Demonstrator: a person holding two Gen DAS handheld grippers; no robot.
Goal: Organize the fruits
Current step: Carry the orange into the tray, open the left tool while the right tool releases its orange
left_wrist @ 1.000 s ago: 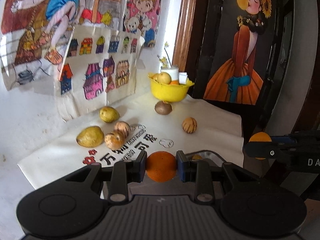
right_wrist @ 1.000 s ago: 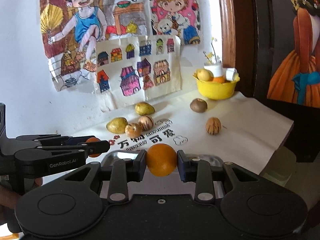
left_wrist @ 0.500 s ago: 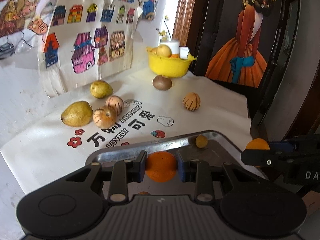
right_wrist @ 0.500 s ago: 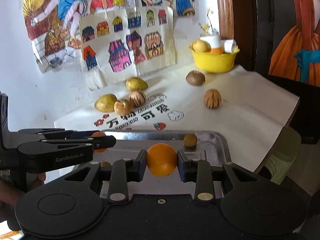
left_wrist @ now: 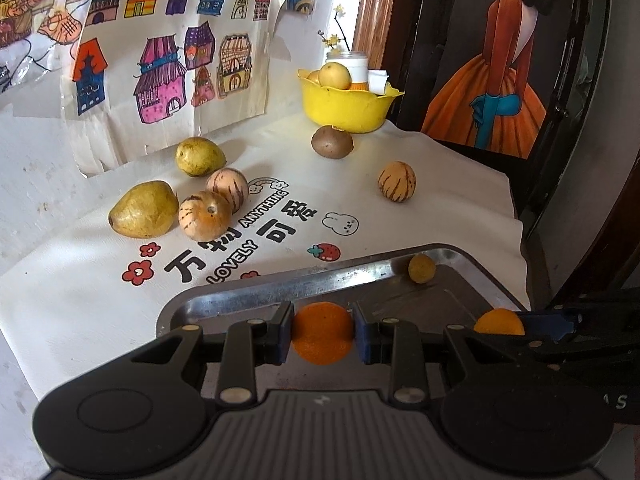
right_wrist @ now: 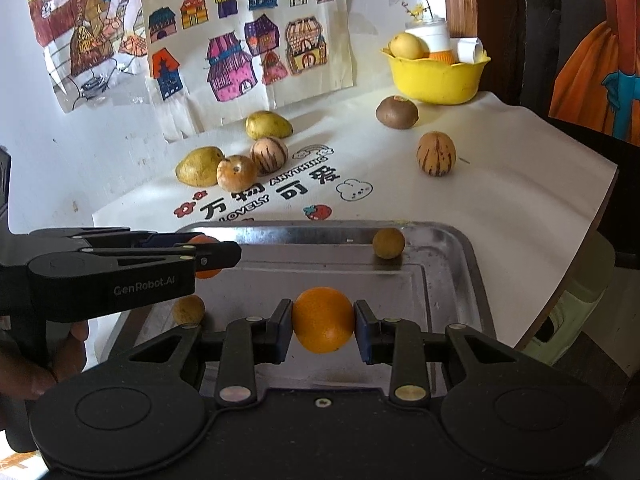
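We hold one orange in each gripper above the steel tray (right_wrist: 452, 248). Left gripper (left_wrist: 322, 334): jaws clamped on the left orange (left_wrist: 322, 338). Right gripper (right_wrist: 323, 322): jaws clamped on the right orange (right_wrist: 323, 319). In the tray we count two small yellowish fruits, one (right_wrist: 388, 243) by the far rim, one (right_wrist: 188, 309) near the left edge. On the white cloth (right_wrist: 500, 184) beyond: two pears (right_wrist: 199, 165), three striped fruits (right_wrist: 436, 153), one brown fruit (right_wrist: 397, 112). A yellow bowl (right_wrist: 436, 76) at the far end contains more fruit.

Left gripper (left_wrist: 322, 338) clamps orange (left_wrist: 322, 332) above tray (left_wrist: 280, 285).
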